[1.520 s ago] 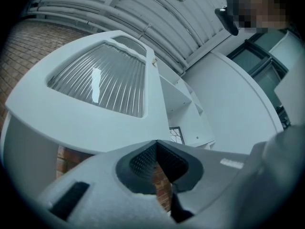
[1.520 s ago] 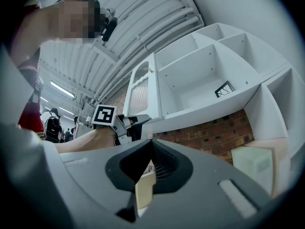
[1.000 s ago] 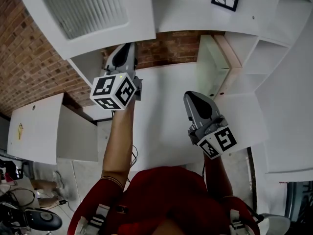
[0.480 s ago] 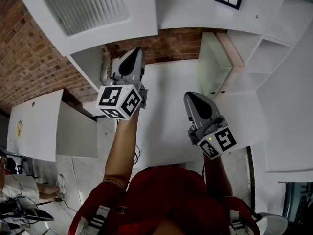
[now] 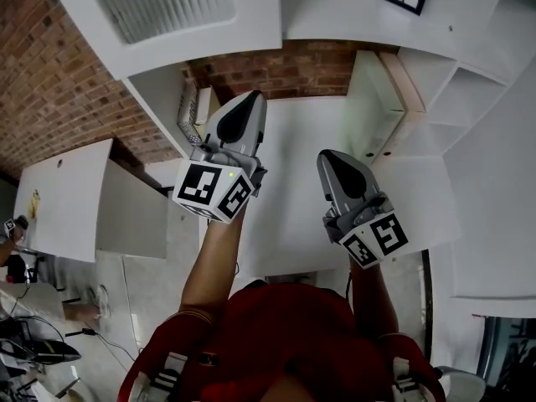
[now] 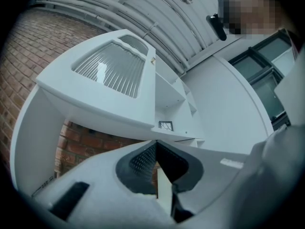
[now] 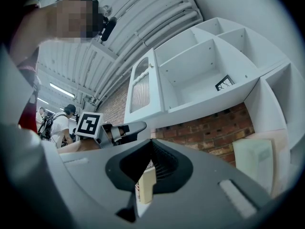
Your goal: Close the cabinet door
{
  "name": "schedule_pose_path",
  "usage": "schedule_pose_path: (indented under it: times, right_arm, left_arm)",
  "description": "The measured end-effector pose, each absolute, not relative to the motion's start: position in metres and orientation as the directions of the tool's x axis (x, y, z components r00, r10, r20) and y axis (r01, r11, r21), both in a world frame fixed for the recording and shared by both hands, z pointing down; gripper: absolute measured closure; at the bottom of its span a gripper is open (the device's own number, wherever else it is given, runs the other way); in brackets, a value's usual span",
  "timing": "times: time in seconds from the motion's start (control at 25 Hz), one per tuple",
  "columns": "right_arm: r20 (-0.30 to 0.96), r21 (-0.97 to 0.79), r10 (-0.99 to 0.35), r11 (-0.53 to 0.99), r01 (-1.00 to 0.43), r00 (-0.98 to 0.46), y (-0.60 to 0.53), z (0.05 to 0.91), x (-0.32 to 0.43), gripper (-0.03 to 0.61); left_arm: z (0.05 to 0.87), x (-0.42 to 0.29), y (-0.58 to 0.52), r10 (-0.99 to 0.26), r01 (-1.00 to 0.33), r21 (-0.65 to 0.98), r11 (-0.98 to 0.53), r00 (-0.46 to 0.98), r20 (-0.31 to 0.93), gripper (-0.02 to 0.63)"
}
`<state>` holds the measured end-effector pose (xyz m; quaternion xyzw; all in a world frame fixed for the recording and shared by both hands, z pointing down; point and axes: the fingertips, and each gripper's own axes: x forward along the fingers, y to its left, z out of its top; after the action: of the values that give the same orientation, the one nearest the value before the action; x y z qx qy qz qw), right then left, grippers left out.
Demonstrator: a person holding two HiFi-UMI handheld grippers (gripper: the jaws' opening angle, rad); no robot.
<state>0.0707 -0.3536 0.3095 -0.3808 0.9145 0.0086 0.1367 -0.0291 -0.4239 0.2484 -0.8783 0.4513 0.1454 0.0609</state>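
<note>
Up at the left we see the cabinet door (image 5: 167, 11). It stands wide open, swung out from the white cabinet (image 5: 343, 15), and its striped glass faces us. Its long side runs up and down.

Just below the door's right end is the left claw (image 5: 249, 99). Its two jaws are pressed together and pinch nothing. From this claw the door lies up and to the left, near but not touching.

Farther right is the right claw (image 5: 327, 159), lower down and well apart from the door. Its jaws look pressed together too, with nothing in them.

So the left hand is the nearer one. We think it should push the door's face toward the cabinet.
</note>
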Motion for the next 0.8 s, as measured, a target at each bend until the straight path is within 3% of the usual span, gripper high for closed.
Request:
schedule_pose_path:
  times: [0.8]
  right_arm:
    - [-0.342, -0.003, -0.65, 0.723, -0.691, -0.679, -0.329, 0.265, 0.068, 0.565]
  left_arm:
    - [0.245, 0.002, -0.342, -0.689, -0.736, -0.046, -0.675, 0.652, -0.316, 0.614]
